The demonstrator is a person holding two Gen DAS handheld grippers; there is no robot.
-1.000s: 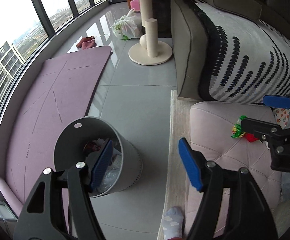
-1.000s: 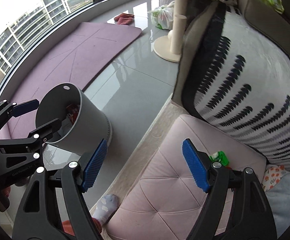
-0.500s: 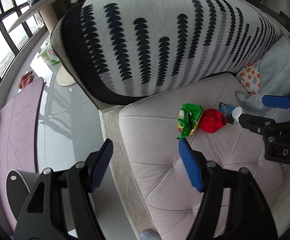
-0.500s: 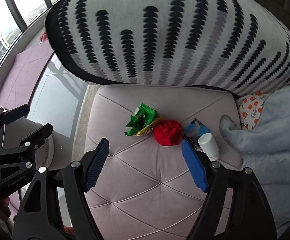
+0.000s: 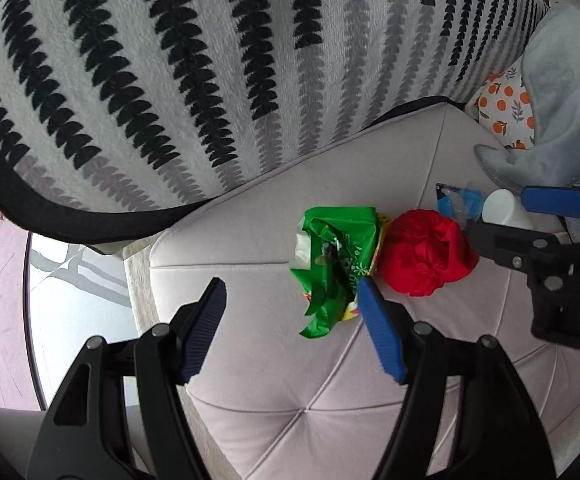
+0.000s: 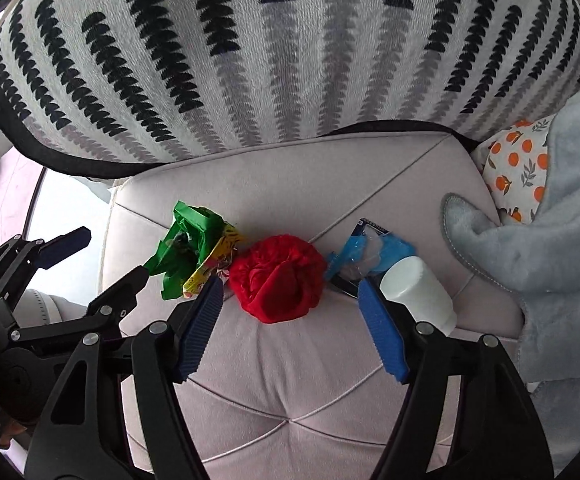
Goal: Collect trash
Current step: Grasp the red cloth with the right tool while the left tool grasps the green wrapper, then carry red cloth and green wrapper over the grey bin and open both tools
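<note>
Pink tufted ottoman (image 6: 290,380) w/ trash, both tongs unclenched (R closing, red wad (image 6: 279,280) between).

We see a green wrapper (image 6: 187,248) with yellow edging, a red wad (image 6: 279,280), a blue packet (image 6: 364,250), a white bottle (image 6: 418,292), a pale pink ottoman (image 6: 290,380), a white cushion (image 6: 290,52) striped black and grey, an orange-print cloth (image 6: 518,168) and blue claw pads (image 6: 382,336).

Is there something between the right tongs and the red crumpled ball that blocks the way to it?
Nothing visible blocks it. The right tongs, closing, already straddle the red crumpled ball on the pink cushion. The green wrapper and white bottle lie just outside the pads.
</note>
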